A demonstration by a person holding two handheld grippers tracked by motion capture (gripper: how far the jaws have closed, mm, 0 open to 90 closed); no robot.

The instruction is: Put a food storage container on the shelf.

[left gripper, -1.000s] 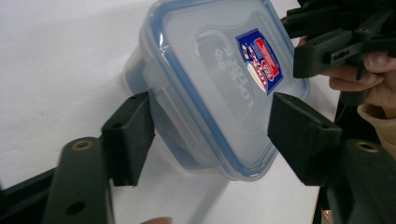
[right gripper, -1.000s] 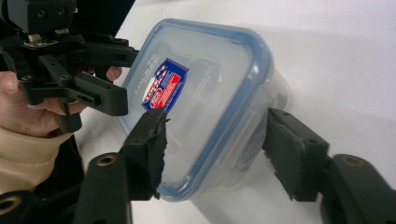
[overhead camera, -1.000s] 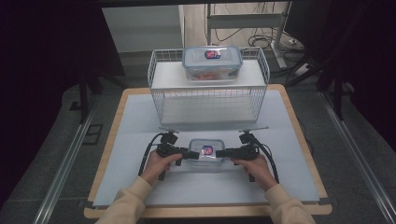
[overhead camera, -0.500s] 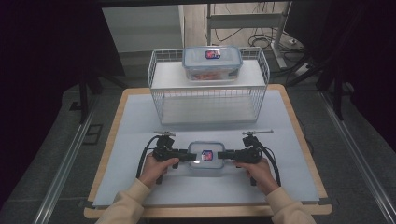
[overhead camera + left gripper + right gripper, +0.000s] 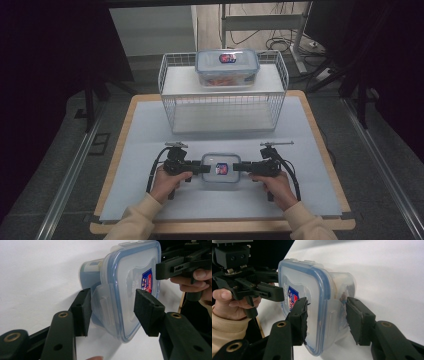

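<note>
Two grippers work one box here. Your left gripper (image 5: 112, 312) has just been closing its fingers (image 5: 81, 311) on the clip flap at one short end of the small lidded container (image 5: 130, 290); one pad lies against the flap's underside and the other against the lid, so they hold it. Your right gripper (image 5: 325, 320) has also been narrowing on the opposite end, one finger on the lid and one on the flap there, gripping it. The container sits on the white surface (image 5: 150, 135) between both sets of fingers, lid up with a red-and-blue label. Well beyond them stands a wire basket (image 5: 170, 85), bearing a larger lidded container (image 5: 227, 67) on its top.
</note>
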